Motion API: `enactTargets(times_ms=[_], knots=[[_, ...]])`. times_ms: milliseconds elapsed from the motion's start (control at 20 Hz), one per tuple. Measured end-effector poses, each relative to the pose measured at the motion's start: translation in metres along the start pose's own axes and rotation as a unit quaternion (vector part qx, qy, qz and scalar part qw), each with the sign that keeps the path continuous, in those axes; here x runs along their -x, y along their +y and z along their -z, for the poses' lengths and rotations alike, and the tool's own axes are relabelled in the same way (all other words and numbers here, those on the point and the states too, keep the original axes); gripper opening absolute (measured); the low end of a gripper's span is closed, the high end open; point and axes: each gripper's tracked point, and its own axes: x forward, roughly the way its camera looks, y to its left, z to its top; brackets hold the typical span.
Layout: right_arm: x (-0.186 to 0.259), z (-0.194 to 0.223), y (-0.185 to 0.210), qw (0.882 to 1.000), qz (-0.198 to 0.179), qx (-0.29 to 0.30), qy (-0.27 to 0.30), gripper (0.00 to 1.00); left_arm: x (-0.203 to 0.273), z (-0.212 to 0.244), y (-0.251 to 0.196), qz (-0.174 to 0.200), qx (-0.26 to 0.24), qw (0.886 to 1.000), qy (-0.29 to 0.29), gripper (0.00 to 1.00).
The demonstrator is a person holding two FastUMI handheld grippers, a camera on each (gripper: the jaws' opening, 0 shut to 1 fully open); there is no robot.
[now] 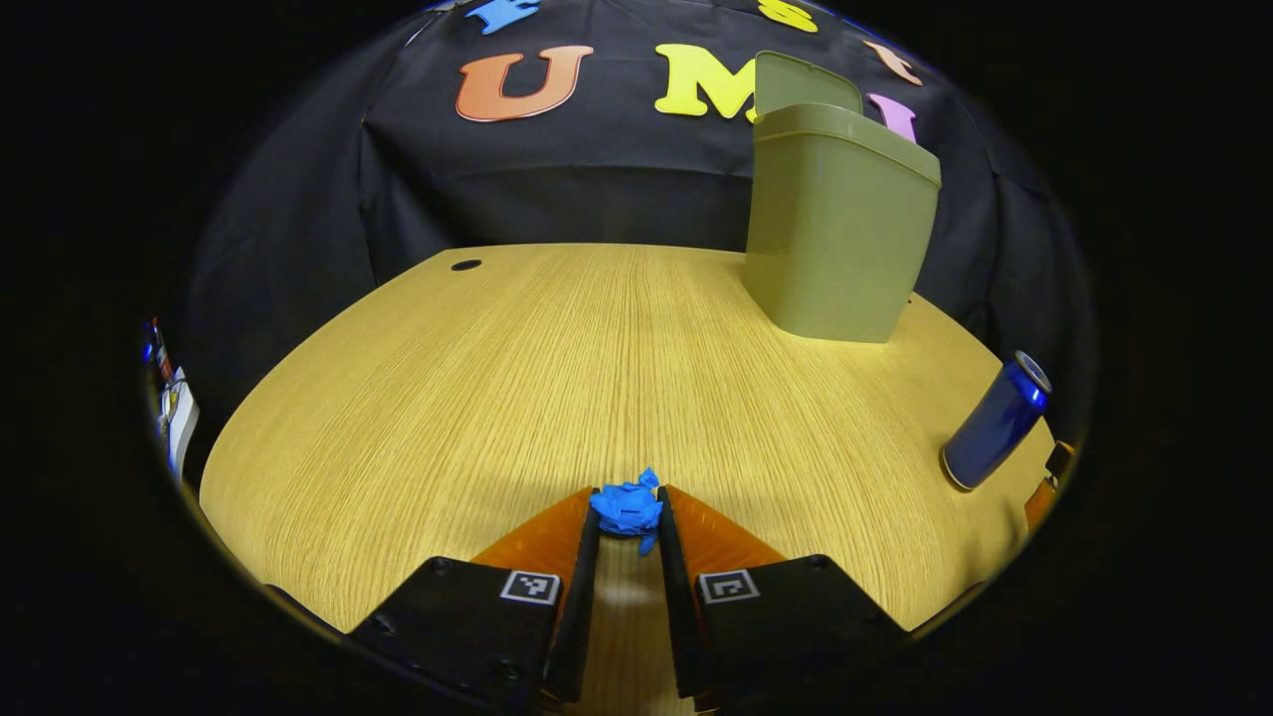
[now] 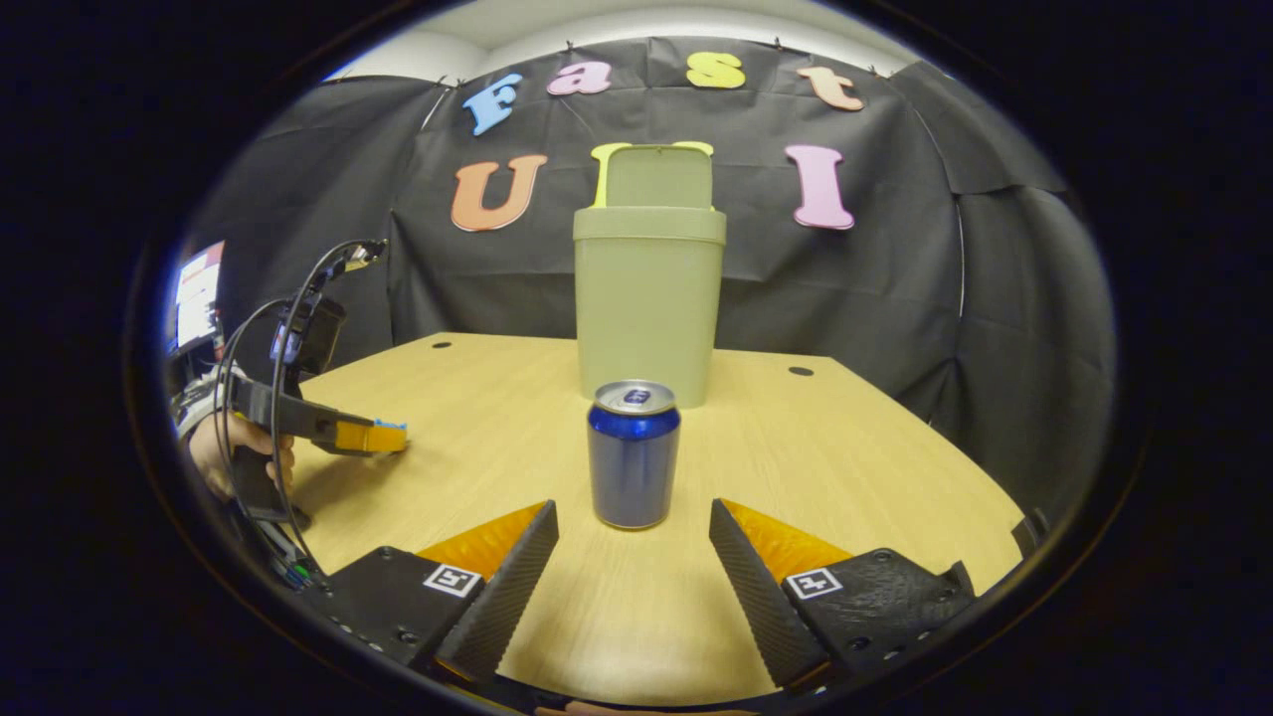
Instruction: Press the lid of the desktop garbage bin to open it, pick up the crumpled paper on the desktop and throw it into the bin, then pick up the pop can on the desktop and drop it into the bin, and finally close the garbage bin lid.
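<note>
**Paper pinched, can waiting**

I count one garbage bin [image 2: 648, 298], lid [image 2: 658, 177] up, at the back of the desktop [image 1: 477, 378]; one pop can [image 2: 634, 455] upright in front of it; one crumpled paper [image 1: 628, 509]. My left gripper [image 1: 629, 517] has its jaws narrow, both fingers pressing the paper just above the wood. My right gripper [image 2: 633, 532] stands wide, the can between its fingertips but untouched. In the left gripper view the can sits at the edge, distorted; I cannot tell what is inside the bin.
</note>
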Motion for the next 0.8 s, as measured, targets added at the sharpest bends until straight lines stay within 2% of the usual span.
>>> enactTargets(times_ms=[100,250,300,500,800], knots=[[-0.007,-0.003,-0.002,1.0,0.006,-0.001,0.001,0.98,0.011,-0.008,-0.003,0.001,0.0,1.0,-0.02,0.37],[-0.023,-0.01,-0.012,0.999,0.024,-0.021,0.001,0.95,0.029,-0.02,-0.004,0.004,0.001,0.999,-0.047,0.37],[-0.029,-0.011,-0.011,0.999,0.026,-0.026,0.003,0.98,0.035,-0.021,-0.005,0.006,0.001,0.999,-0.053,0.37],[-0.053,-0.012,-0.004,0.999,0.023,-0.045,0.014,0.96,0.052,-0.028,-0.008,0.008,-0.012,0.997,-0.078,0.37],[-0.085,-0.014,0.0,0.998,0.04,-0.041,0.024,0.95,0.063,-0.036,-0.017,0.019,-0.02,0.994,-0.102,0.36]])
